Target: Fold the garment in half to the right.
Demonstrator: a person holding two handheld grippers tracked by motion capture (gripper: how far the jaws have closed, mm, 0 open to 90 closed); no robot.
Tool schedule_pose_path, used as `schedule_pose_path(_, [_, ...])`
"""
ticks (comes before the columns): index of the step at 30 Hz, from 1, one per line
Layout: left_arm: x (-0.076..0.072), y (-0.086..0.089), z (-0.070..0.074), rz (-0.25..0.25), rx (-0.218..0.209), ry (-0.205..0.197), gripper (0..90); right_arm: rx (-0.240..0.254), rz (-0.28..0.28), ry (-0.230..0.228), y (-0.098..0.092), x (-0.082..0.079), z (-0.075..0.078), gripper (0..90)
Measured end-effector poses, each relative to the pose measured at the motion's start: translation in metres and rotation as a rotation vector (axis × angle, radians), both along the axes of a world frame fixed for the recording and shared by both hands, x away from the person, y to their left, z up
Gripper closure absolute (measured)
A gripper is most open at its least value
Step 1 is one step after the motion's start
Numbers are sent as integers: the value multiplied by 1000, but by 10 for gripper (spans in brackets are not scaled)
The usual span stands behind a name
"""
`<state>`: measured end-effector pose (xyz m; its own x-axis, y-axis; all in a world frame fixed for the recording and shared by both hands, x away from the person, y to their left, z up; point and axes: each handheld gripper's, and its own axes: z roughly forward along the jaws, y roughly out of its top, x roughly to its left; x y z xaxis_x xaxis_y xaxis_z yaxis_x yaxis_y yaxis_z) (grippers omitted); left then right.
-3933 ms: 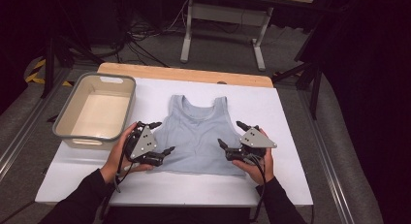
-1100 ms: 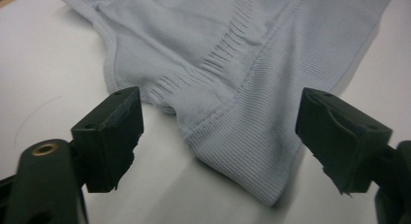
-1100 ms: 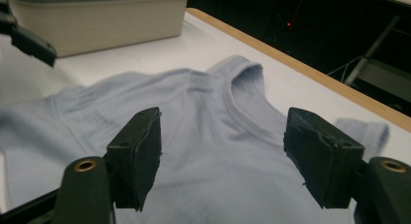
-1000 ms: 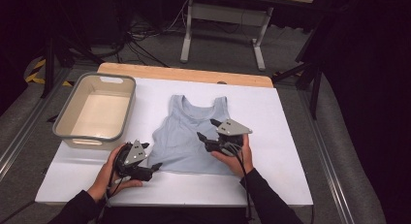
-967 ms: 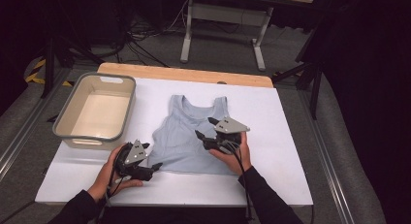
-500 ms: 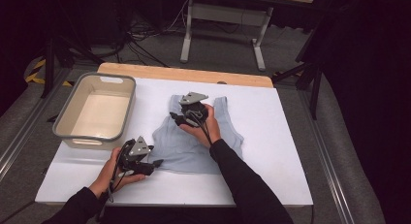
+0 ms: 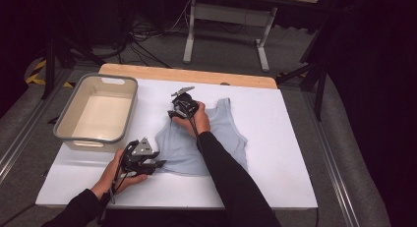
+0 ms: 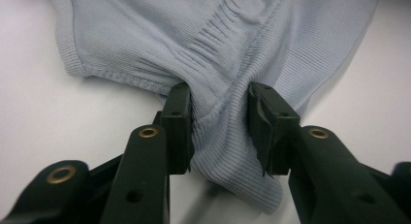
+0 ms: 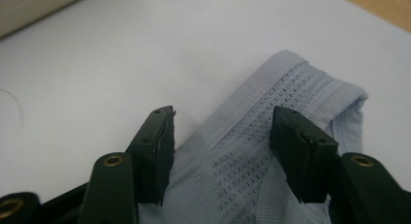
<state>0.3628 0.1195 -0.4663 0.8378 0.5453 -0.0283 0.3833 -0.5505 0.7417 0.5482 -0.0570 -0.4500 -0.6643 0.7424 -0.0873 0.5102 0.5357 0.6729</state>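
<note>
The white table carries all working items; a strip of bare wood runs along its far edge. A grey tub stands on the left part of the table, open side up.

The pale blue tank top lies flat near the table's centre, just right of the tub, hem toward the person and straps toward the far edge. Its ribbed fabric bunches into folds at the near left corner.

The person's right forearm, in a dark sleeve, crosses over the garment from the near edge toward its far left shoulder.

The left gripper sits at the near left corner of the hem. Its jaws have just been closing, and a fold of the hem now stands gathered between them, with both pads pressing on the cloth.

The right gripper is at the far left shoulder strap. Its jaws stand apart, one on each side of the strap. The left pad sits at the strap's edge over the bare table; the right pad rests above the mesh fabric. The strap is not pinched.
</note>
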Motion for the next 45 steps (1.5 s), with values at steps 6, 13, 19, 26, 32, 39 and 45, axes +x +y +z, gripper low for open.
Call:
schedule_pose_path(6, [-1,-3,2,-7,9,-24,698,10,-8,18,-5,5,-3,522])
schedule_pose_path(13, [0,-4,2,-9,15,-29,750,-5,-4,23,-7,6,-1,772])
schedule_pose_path(19, [0,-3,3,-17,25,-46,780,-25,5,16,-5,6,0,824])
schedule_pose_path(26, [-4,2,9,-21,23,-69,789,14,18,-14,-4,3,6,835])
schedule_pose_path(32, [-8,13,18,-9,21,-86,792,44,54,-57,-1,-3,22,835])
schedule_pose_path(39, [-13,26,24,10,13,-90,793,93,76,-96,5,-9,33,834])
schedule_pose_path(45, [-13,33,32,18,-18,-98,793,132,82,-122,3,-11,41,834])
